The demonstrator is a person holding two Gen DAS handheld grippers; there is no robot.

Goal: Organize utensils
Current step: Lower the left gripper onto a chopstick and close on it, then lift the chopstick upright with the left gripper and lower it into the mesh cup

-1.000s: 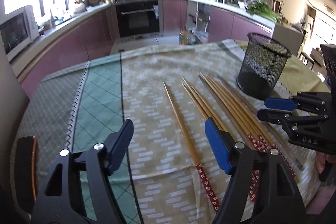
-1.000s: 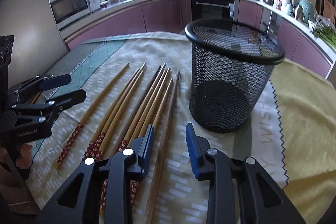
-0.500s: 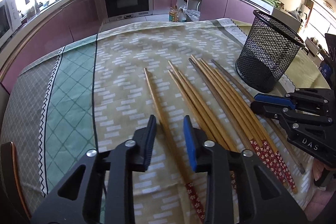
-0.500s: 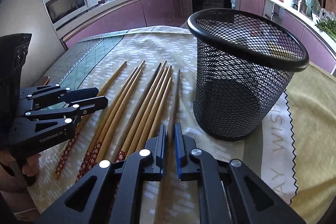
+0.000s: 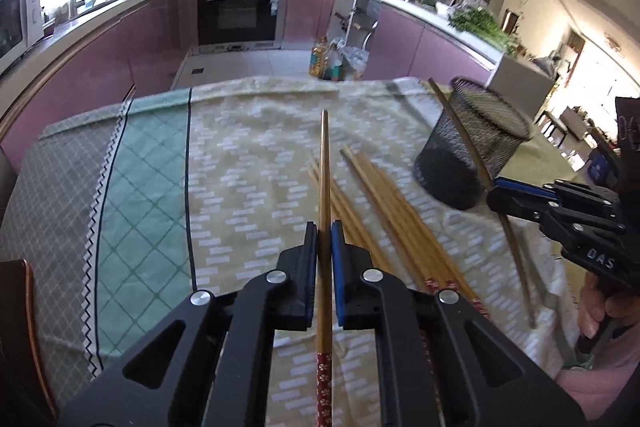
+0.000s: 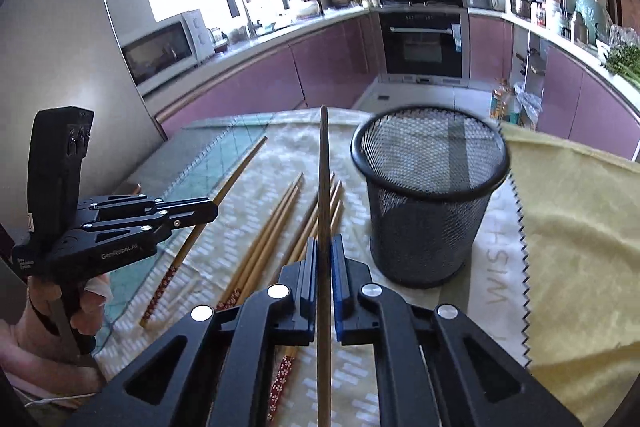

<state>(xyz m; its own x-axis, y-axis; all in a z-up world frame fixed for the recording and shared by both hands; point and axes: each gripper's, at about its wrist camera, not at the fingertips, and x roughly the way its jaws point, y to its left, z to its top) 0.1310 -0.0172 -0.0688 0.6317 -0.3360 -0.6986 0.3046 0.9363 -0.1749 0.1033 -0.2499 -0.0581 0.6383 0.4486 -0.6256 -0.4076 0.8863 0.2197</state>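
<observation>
In the left wrist view my left gripper (image 5: 324,227) is shut on a light bamboo chopstick (image 5: 325,163) with a red flowered end, lifted off the cloth and pointing away. In the right wrist view my right gripper (image 6: 324,245) is shut on a darker brown chopstick (image 6: 323,167), also raised. Several more chopsticks (image 6: 276,223) lie side by side on the tablecloth between the two grippers. The black mesh cup (image 6: 428,227) stands upright just right of the right gripper, with nothing visible inside. Each gripper shows in the other's view: right gripper (image 5: 493,188), left gripper (image 6: 214,209).
A patterned tablecloth (image 5: 248,163) with a green panel (image 5: 140,195) covers the table. A yellow cloth (image 6: 572,227) lies right of the cup. A dark chair back (image 5: 16,327) stands at the near left. Kitchen counters and an oven lie beyond the far edge.
Both grippers have closed, each on one chopstick, and have risen, so the two chopsticks now hang above the cloth. The others lie where they were.
</observation>
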